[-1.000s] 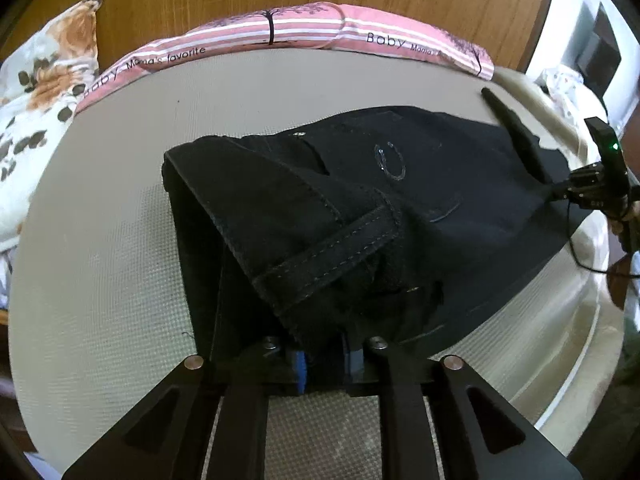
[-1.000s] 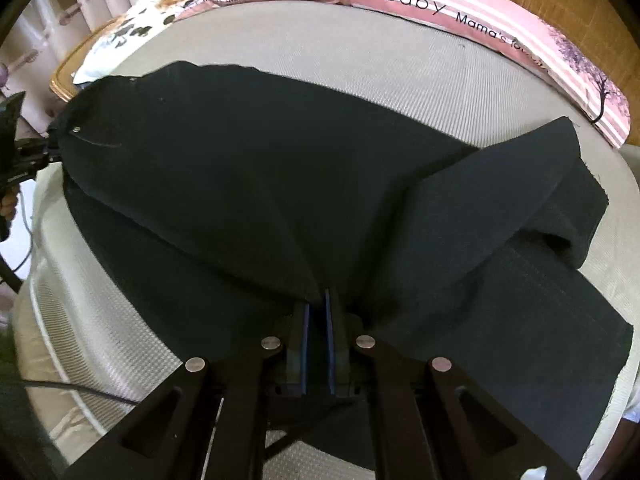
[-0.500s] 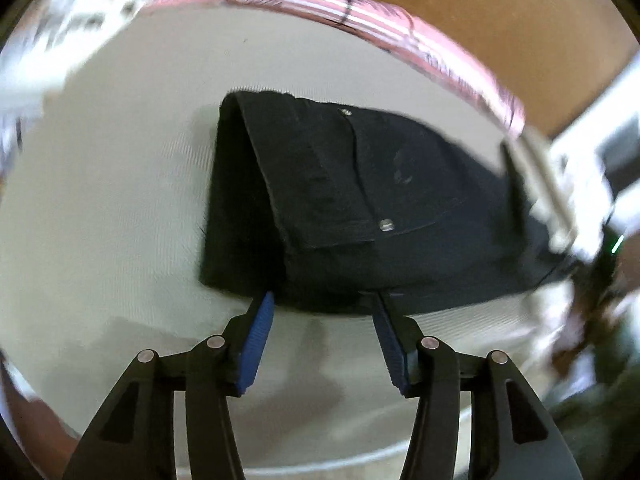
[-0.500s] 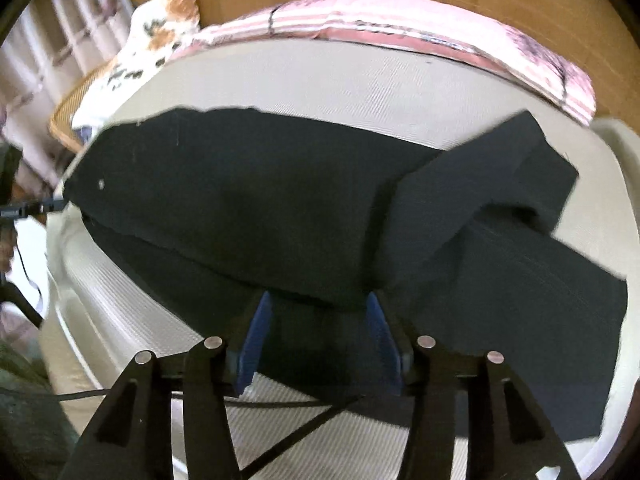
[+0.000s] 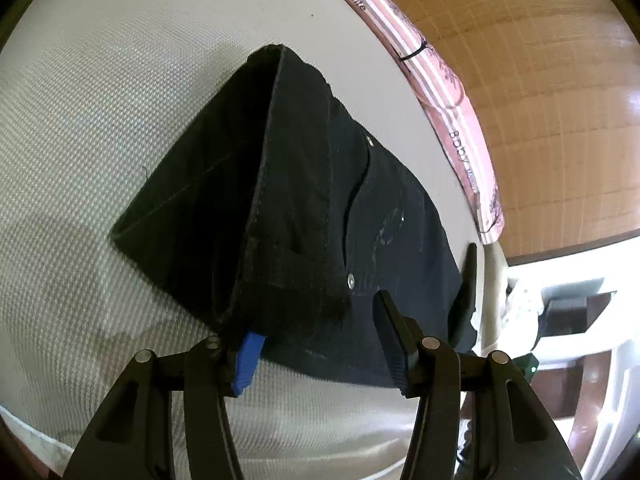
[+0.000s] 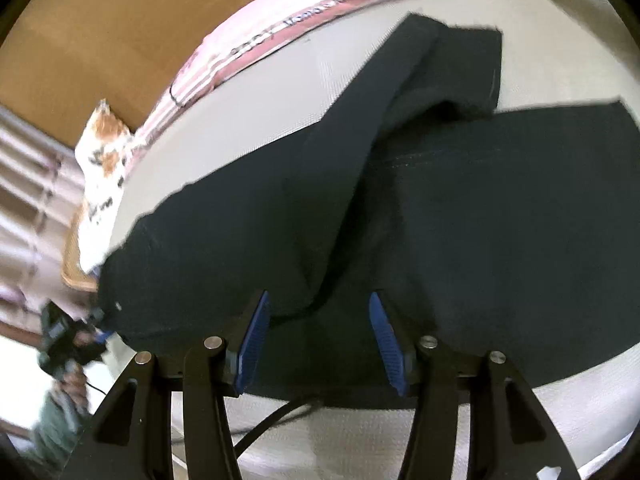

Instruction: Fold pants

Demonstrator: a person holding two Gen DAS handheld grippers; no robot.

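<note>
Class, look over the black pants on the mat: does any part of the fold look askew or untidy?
Yes. On the pants, the upper leg lies slanted across the lower one, hems unaligned. At the waistband, the opening gapes instead of lying flat.

A home bedroom: a bed with a beige woven mat (image 5: 100,128) runs up to a warm brown wooden headboard (image 5: 540,80), where a pink striped pillow (image 5: 452,92) (printed "Baby" and "favorite") lies along the edge. A white cushion with orange floral print (image 6: 106,140) sits beside pale striped curtains (image 6: 28,184).
</note>
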